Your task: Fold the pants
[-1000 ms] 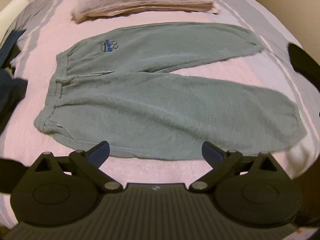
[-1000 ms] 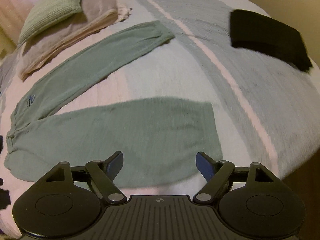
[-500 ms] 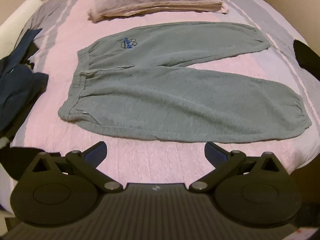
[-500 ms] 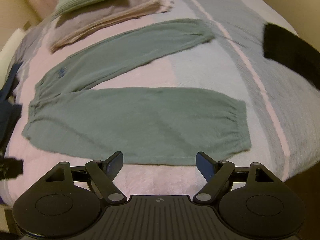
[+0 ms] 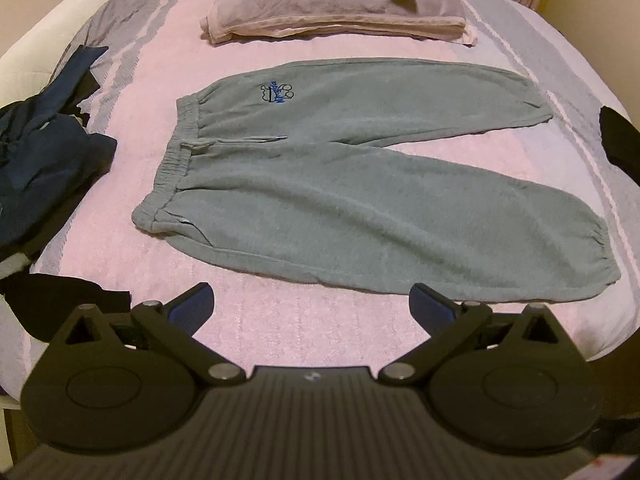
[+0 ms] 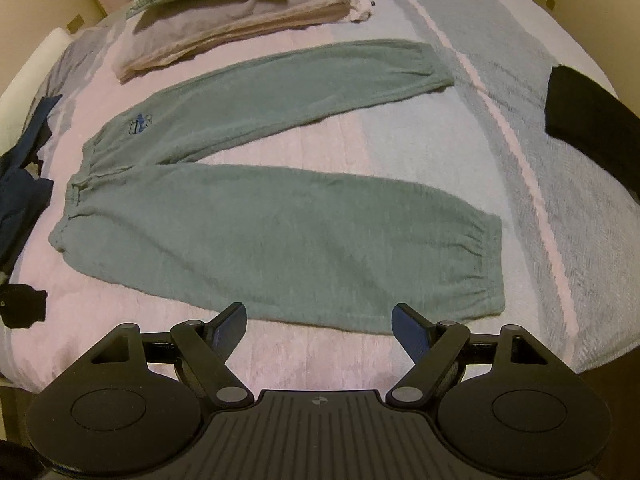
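The left gripper [image 5: 311, 302] is held with its jaws spread wide and nothing between them, above bare bedspread just short of the pants' near edge. The right gripper [image 6: 319, 320] is likewise wide open and empty, poised over the lower edge of the near leg. The pants [image 5: 360, 184] are laid flat on the bed [image 5: 280, 328], waistband to the left, both legs running right and splayed apart in a narrow V, the cuffs well apart. No fold is judged to have been made yet.

Several slips are to be expected. If only the top layer of the near leg is pinched, the leg could be peeled open rather than carried over. If the two grips are lifted unevenly, the leg may be laid askew on the far one. The drawstring [image 5: 264, 139], lying loose below the waistband, could be trapped in the fold.

A dark pile of clothes [image 5: 36, 168] is cut off at the left, and a black folded item [image 6: 588, 120] at the right. The logo [image 5: 277, 93] cannot be read.
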